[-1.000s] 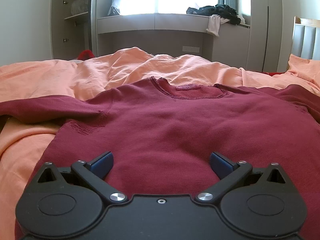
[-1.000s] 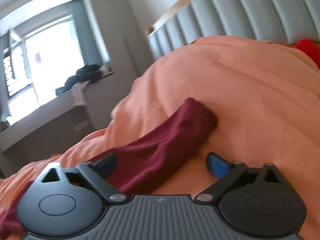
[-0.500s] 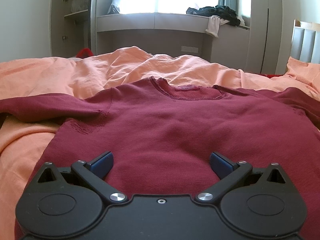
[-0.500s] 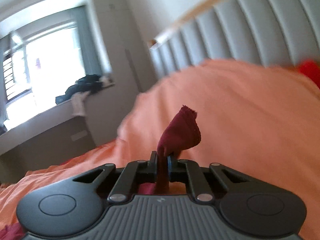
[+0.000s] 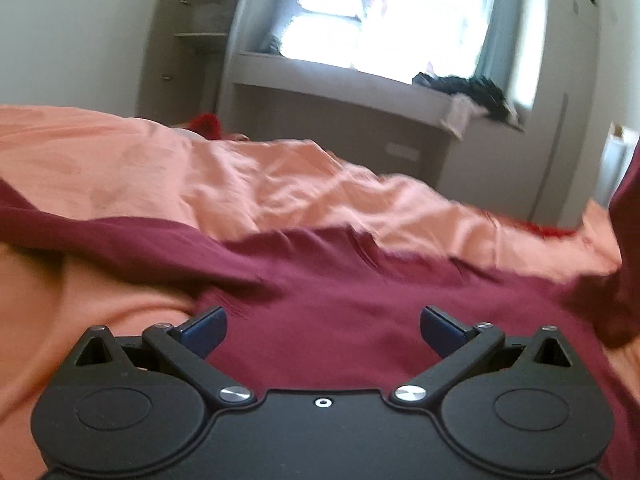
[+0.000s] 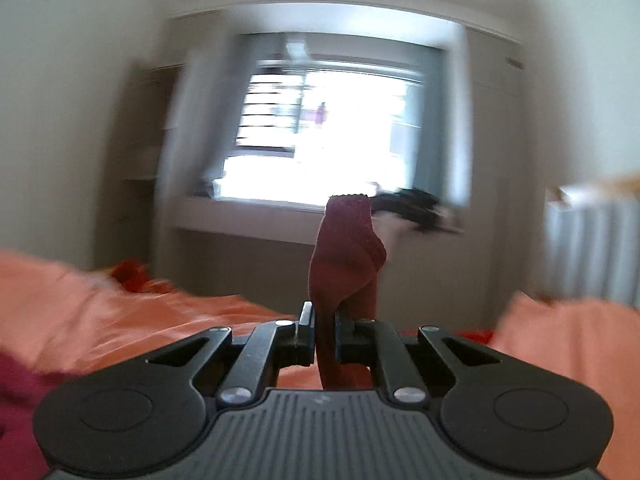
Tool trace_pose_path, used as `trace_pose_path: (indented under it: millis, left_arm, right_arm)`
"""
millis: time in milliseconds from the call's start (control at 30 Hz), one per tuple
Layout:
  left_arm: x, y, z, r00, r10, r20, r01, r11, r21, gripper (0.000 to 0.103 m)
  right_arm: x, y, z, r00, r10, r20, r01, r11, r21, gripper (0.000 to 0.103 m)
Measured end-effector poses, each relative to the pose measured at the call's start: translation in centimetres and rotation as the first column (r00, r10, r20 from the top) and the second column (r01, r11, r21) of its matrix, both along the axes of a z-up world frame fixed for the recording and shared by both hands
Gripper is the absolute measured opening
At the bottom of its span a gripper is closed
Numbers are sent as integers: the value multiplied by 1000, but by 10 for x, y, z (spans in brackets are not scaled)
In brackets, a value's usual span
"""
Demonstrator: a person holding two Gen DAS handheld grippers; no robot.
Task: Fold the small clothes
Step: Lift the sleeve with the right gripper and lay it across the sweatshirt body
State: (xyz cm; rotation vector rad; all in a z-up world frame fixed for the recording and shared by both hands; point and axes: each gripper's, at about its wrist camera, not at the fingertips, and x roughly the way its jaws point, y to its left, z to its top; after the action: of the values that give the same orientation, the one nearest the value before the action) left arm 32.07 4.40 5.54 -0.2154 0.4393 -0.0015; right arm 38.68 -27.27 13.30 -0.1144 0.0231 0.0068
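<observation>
A dark red sweater [image 5: 340,312] lies spread on the orange bedcover [image 5: 140,168], one sleeve stretched to the left. My left gripper [image 5: 322,330] hovers open just above the sweater's body, nothing between its blue pads. In the right wrist view my right gripper [image 6: 324,334] is shut on the sweater's other sleeve cuff [image 6: 348,236], which stands up out of the closed jaws, lifted above the bed. In the left wrist view that raised sleeve [image 5: 628,240] shows at the far right edge. Both views are blurred by motion.
A window ledge [image 5: 360,84] with a heap of dark clothes [image 5: 476,92] runs along the far wall. Shelves [image 5: 196,36] stand at the back left and a padded headboard [image 6: 592,248] at the right. A bright red item [image 5: 206,126] lies beyond the bed.
My right gripper closed on the sleeve cuff, lifted it off the bedcover and swung left from the headboard towards the window. My left gripper rose, rolled and shifted left over the sweater, staying open.
</observation>
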Motion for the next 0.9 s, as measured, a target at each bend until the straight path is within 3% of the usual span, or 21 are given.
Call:
trace_pose_path:
  millis: [133, 267, 433, 533, 633, 767, 900]
  left_arm:
    - [0, 22, 9, 997, 70, 23, -68, 996, -53, 103]
    - [1, 33, 11, 995, 96, 28, -94, 992, -90, 103]
    - [2, 37, 8, 996, 90, 26, -87, 990, -111, 103]
    - [3, 35, 7, 997, 67, 27, -64, 991, -117, 103]
    - [4, 33, 6, 998, 45, 34, -40, 992, -120, 103]
    - [7, 30, 3, 999, 2, 35, 3, 991, -135, 103]
    - [10, 25, -2, 1000, -22, 19, 25, 991, -135, 103]
  right_arm:
    - [-10, 77, -16, 985, 164, -46, -169, 976, -138, 10]
    - [-20, 140, -48, 940, 299, -164, -329, 921, -209, 10]
    - [-41, 198, -99, 895, 337, -292, -427, 838, -339, 10]
    - [-51, 211, -118, 874, 352, -335, -466, 802, -374, 14]
    - [-66, 203, -131, 845, 389, -366, -512, 786, -346, 23]
    - [-83, 185, -127, 813, 456, -362, -563, 776, -285, 63]
    - [-87, 160, -115, 800, 489, -347, -576, 788, -218, 76]
